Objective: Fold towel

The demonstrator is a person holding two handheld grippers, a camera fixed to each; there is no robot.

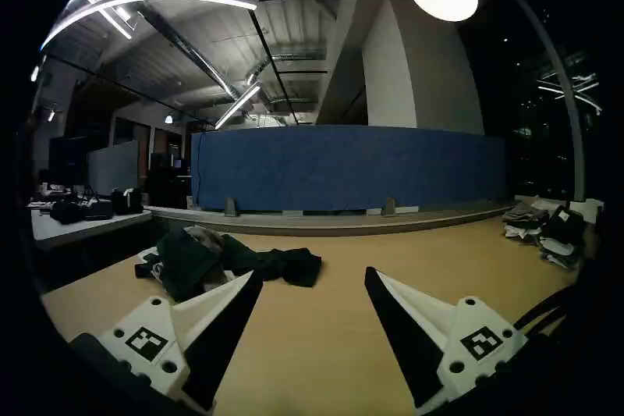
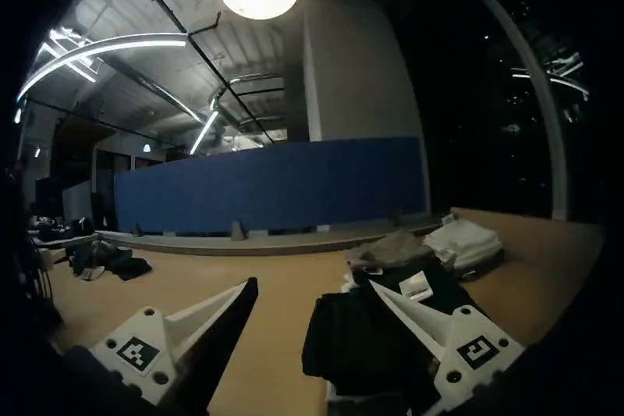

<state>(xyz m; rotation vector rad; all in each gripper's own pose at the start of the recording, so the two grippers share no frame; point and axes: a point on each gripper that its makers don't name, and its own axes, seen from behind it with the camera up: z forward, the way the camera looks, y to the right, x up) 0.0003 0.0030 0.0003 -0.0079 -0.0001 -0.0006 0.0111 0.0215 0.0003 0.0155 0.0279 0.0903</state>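
Observation:
In the left gripper view my left gripper point(image 1: 313, 282) stands open above the wooden table point(image 1: 327, 322), nothing between its fingers. A crumpled heap of dark green towels point(image 1: 226, 260) lies just beyond its left finger point(image 1: 222, 322). In the right gripper view my right gripper point(image 2: 312, 295) is open too. A folded black towel point(image 2: 366, 338) lies on the table right behind its right finger point(image 2: 437, 322), with more folded towels, grey point(image 2: 390, 248) and white point(image 2: 468, 243), stacked beyond it. The same green heap point(image 2: 101, 258) shows far off at the left.
A long blue partition point(image 1: 343, 168) runs along the table's far edge. The folded stack point(image 1: 546, 232) sits at the table's right end. A neighbouring desk point(image 1: 78, 221) with dark bags stands to the left. Bare wood point(image 2: 257, 283) lies between heap and stack.

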